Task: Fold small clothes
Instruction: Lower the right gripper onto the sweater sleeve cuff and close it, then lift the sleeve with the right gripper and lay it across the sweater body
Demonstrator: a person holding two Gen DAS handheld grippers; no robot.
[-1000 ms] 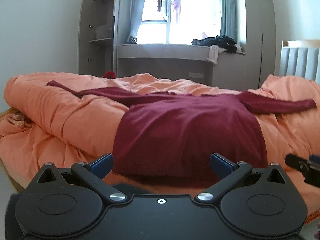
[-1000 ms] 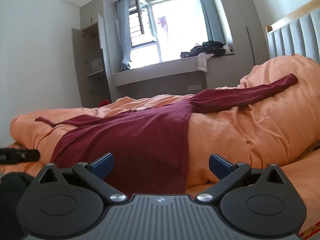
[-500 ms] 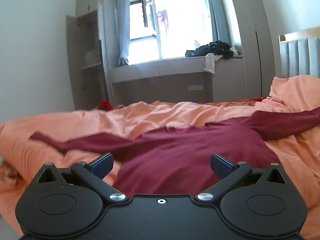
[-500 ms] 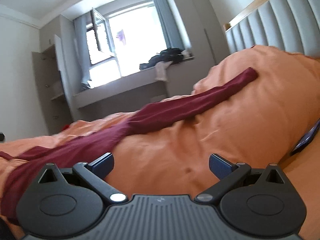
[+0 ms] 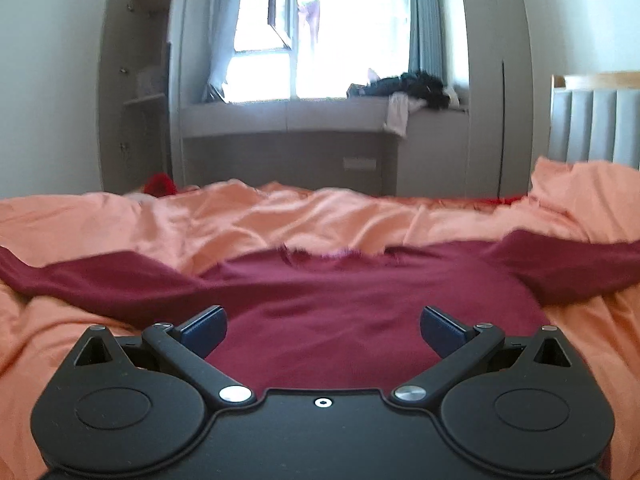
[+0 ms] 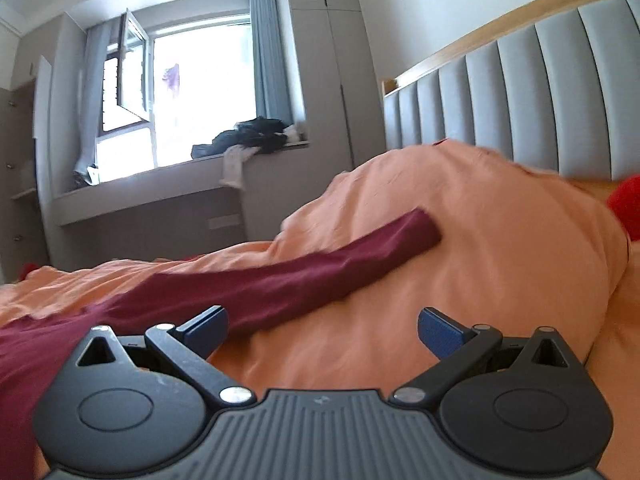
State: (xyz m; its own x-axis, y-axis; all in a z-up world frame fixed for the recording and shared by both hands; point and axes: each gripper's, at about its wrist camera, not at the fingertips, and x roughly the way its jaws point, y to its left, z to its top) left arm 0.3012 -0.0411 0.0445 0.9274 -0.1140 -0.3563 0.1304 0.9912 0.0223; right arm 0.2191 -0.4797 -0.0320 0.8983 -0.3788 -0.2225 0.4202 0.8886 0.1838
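A dark red long-sleeved top (image 5: 320, 300) is lying spread flat on the rumpled orange duvet (image 5: 240, 216) of the bed, its neckline pointing toward the far side and its sleeves stretching out to left and right. The left claw (image 5: 322, 326) is hovering over the near part of the top's body with its fingers spread wide and nothing between them. The right claw (image 6: 322, 326) is likewise spread wide and gripping nothing; it is facing the right sleeve (image 6: 312, 272), which is running up and rightward over a raised hump of the duvet, its cuff lying near the grey padded headboard (image 6: 520, 92). Its left fingertip (image 6: 208, 328) is sitting just in front of the sleeve. On the far window ledge (image 5: 288, 114) a heap of dark clothes (image 5: 408, 88) is lying.
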